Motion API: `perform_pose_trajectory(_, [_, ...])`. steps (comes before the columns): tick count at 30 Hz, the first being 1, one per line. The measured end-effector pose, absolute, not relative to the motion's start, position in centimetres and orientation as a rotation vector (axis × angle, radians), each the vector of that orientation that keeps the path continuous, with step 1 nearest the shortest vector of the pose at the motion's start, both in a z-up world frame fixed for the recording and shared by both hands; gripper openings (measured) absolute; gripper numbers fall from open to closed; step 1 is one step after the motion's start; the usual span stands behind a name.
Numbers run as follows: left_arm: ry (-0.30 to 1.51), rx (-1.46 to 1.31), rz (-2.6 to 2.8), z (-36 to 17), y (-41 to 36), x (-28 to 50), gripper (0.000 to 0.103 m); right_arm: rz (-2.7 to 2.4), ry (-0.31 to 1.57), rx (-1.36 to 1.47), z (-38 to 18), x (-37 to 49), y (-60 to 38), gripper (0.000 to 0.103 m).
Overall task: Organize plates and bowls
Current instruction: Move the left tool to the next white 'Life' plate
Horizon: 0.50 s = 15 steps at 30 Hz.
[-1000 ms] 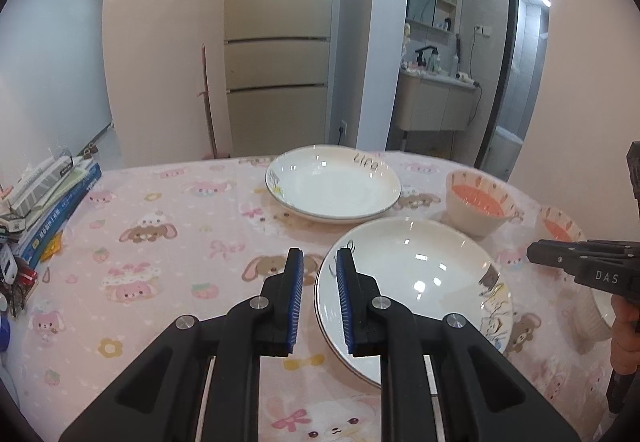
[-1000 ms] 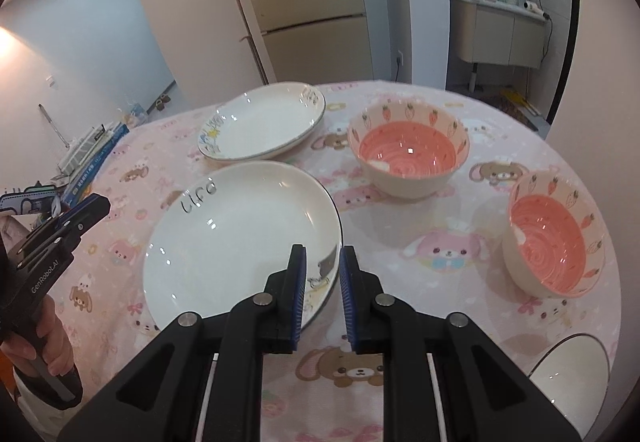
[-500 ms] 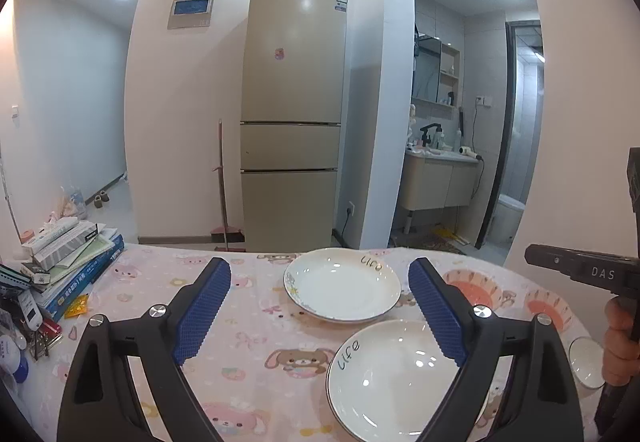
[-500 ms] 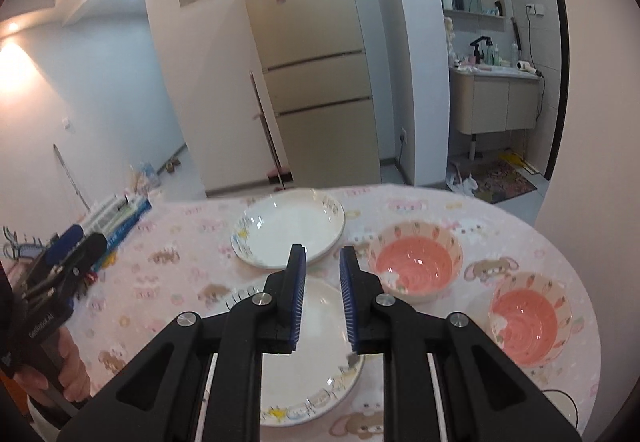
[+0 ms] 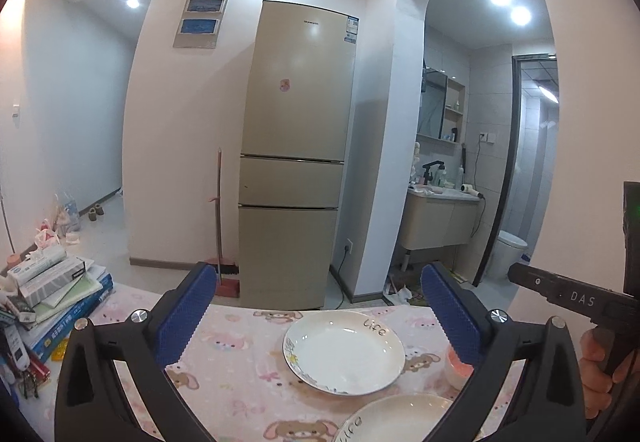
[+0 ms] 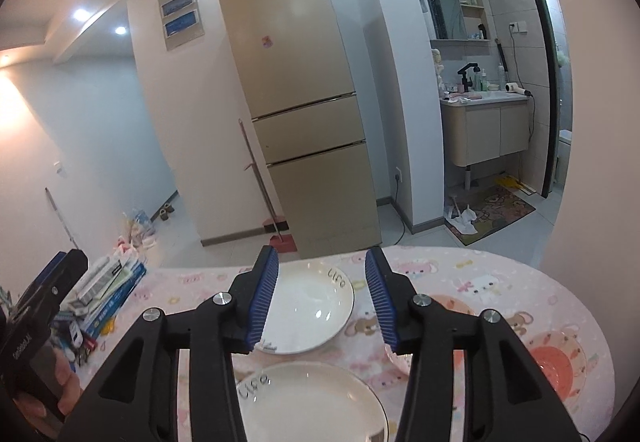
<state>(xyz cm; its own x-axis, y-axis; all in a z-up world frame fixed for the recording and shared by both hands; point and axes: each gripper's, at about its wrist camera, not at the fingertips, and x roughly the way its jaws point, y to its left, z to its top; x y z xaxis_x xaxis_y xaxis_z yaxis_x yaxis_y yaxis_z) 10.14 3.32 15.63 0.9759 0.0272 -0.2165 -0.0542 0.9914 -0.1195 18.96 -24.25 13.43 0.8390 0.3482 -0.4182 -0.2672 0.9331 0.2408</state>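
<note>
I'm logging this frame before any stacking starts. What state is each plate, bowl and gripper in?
Far plate: empty, flat on the table, apart from the other plate.
Near plate: empty, flat on the table.
Right-hand pink bowl: upright, empty.
Middle pink bowl: upright, mostly hidden.
Left gripper: just opened wide, holding nothing.
Right gripper: jaws just opening, holding nothing.

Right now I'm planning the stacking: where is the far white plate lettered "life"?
The far white plate lies mid-table toward the fridge, beyond the near white plate, left of the pink bowls.
</note>
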Motion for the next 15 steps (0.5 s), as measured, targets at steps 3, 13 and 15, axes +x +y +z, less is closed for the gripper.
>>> perform_pose_trajectory(3, [0.246,-0.135,0.039,15.3,4.0,12.4,0.103,0.313,0.491,0.193,13.0,21.0,-23.5,0.045])
perform_pose_trajectory(13, [0.481,-0.182,0.075,9.2,6.1,20.6,0.103,0.285,0.725,0.124,6.8,28.2,-20.7,0.045])
perform_pose_trajectory(15, [0.553,-0.168,0.076,8.1,6.4,23.6,0.103,0.282,0.789,0.129,5.8,30.1,-20.3,0.044])
